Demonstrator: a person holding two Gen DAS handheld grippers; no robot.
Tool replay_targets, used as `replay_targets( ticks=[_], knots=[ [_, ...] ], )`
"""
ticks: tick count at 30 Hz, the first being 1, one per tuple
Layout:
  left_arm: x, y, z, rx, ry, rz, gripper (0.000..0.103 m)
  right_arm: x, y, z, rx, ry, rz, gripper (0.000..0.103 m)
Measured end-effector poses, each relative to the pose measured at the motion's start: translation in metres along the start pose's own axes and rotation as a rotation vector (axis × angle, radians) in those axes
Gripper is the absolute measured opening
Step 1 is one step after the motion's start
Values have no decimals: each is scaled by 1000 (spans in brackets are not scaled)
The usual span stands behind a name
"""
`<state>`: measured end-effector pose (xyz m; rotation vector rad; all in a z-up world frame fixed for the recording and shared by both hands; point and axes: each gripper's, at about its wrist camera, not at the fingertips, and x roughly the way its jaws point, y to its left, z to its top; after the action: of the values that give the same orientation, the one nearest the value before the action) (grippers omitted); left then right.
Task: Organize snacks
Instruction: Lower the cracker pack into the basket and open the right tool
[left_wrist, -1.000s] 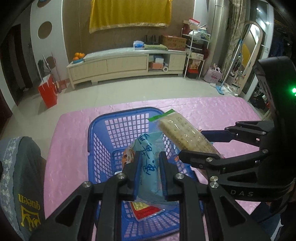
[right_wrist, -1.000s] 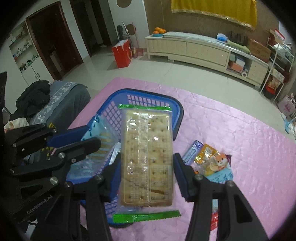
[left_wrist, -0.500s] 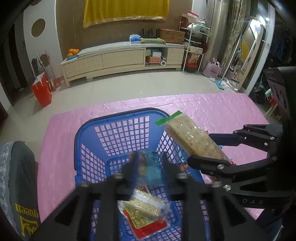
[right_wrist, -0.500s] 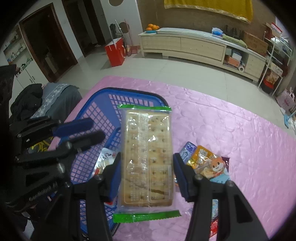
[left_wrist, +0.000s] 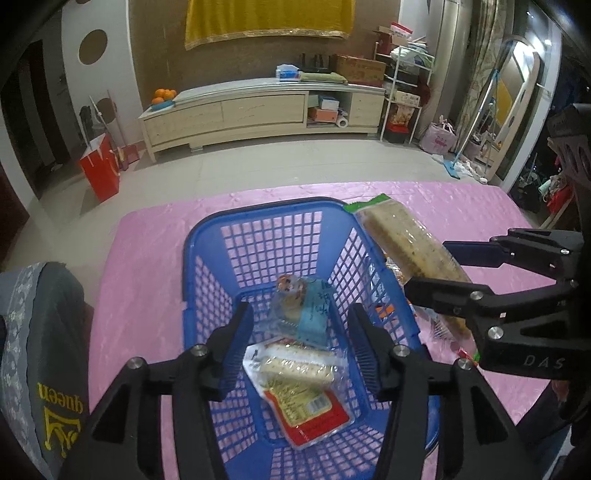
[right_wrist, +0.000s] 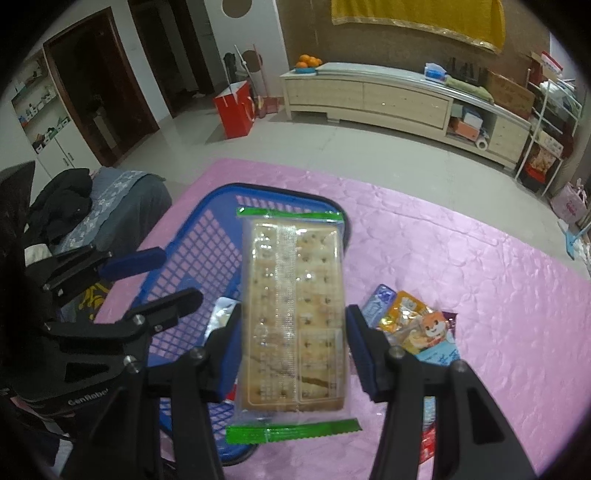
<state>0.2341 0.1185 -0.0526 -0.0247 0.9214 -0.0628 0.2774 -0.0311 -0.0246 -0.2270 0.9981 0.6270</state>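
A blue plastic basket (left_wrist: 207, 258) (right_wrist: 192, 236) stands on the pink table cover (left_wrist: 147, 251). Inside lie a light-blue snack pack (left_wrist: 306, 306) and a red-edged cracker pack (left_wrist: 295, 384). My left gripper (left_wrist: 301, 347) is open and empty above the basket's inside. My right gripper (right_wrist: 293, 343) is shut on a clear cracker pack with green ends (right_wrist: 293, 302), held above the basket's right rim; it also shows in the left wrist view (left_wrist: 406, 251). More snack packs (right_wrist: 417, 328) lie on the cover to the right of the basket.
A grey padded chair back (left_wrist: 40, 350) stands at the table's left edge. Beyond the table are tiled floor, a red bag (left_wrist: 99, 173) and a long low cabinet (left_wrist: 258, 110).
My left gripper opened and let the light-blue snack pack fall into the basket, then drew back a little. My right gripper kept hold of the cracker pack and shifted slightly right.
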Motion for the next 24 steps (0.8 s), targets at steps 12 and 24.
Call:
replay_targets(
  ticks=[12,24],
  knots=[
    [-25,39,-22,-37,-16,38,55,13,42,8,-27,21,0,57],
    [-8,68,-34,-84,10,30,55,56,61,10,-83,98,-54,57]
  ],
)
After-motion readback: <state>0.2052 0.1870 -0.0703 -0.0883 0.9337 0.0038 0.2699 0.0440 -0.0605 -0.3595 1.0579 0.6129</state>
